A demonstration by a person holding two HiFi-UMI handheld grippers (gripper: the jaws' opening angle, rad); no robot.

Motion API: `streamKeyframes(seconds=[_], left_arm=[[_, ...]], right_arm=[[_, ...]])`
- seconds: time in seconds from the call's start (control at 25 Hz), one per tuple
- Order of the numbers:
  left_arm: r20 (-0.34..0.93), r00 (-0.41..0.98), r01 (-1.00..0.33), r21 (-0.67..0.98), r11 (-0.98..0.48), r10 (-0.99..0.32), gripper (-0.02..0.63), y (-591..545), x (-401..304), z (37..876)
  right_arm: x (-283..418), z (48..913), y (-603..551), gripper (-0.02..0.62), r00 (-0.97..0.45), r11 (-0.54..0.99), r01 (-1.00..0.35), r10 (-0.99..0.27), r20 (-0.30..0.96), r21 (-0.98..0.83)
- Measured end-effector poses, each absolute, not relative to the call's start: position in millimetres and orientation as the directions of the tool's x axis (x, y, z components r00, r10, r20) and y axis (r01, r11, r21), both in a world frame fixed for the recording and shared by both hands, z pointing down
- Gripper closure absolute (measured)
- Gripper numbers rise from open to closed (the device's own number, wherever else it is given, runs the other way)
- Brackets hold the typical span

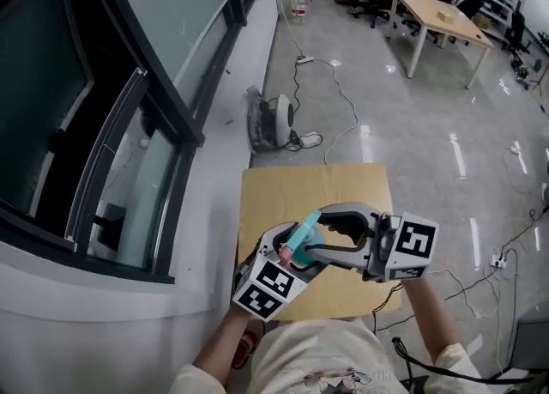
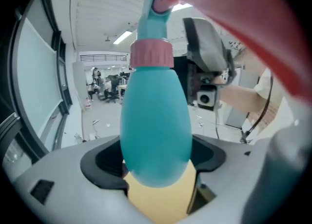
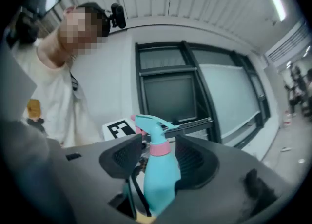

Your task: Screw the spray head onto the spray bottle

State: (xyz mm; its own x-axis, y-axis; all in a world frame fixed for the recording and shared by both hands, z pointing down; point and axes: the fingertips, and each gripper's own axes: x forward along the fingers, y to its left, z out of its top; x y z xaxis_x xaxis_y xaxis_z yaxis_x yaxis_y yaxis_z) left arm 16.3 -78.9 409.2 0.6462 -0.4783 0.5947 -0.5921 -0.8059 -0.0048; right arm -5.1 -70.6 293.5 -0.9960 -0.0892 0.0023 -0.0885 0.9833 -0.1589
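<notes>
The teal plastic spray bottle (image 1: 302,233) (image 2: 156,130) (image 3: 161,174) is held in the air above a small light wooden table (image 1: 343,186), between the two grippers. A pink collar (image 2: 151,53) (image 3: 159,147) rings its neck, and the teal spray head (image 2: 153,18) (image 3: 151,123) sits on top of that collar.

The left gripper (image 1: 296,248) (image 2: 158,162) has its jaws closed on the rounded lower body of the bottle. The right gripper (image 1: 322,242) (image 3: 158,157) faces it from the other side. Its jaws are drawn in narrow against the bottle's sides, just below the collar.

The left gripper's black-and-white marker cube (image 1: 273,285) (image 3: 119,129) shows behind the spray head in the right gripper view. Beyond the table lies a glossy grey floor (image 1: 412,126). A dark-framed window (image 1: 129,126) runs along the left side.
</notes>
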Motion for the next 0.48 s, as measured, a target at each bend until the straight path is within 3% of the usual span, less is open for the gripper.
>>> streamKeyframes(seconds=[0.12, 0.2, 0.32, 0.48], left_arm=[[0.610, 0.700, -0.465, -0.005, -0.885, -0.371, 0.204, -69, 24, 406], [0.632, 0.698, -0.417, -0.023, -0.909, -0.336, 0.204, -66, 25, 406], [0.663, 0.673, -0.406, -0.038, -0.913, -0.327, 0.204, -68, 21, 410], [0.664, 0.658, -0.468, -0.011, -0.884, -0.356, 0.204, -74, 15, 415]], right_arm=[[-3, 289, -64, 0.396, -0.989, 0.975, 0.143, 0.147, 0.008, -0.168], [-4, 287, -61, 0.397, -0.977, 0.967, 0.203, 0.210, 0.027, -0.157], [-10, 295, -62, 0.454, -0.972, 0.970, 0.209, 0.220, 0.082, -0.121], [-15, 300, -72, 0.460, -0.986, 0.985, 0.135, 0.144, 0.088, -0.104]])
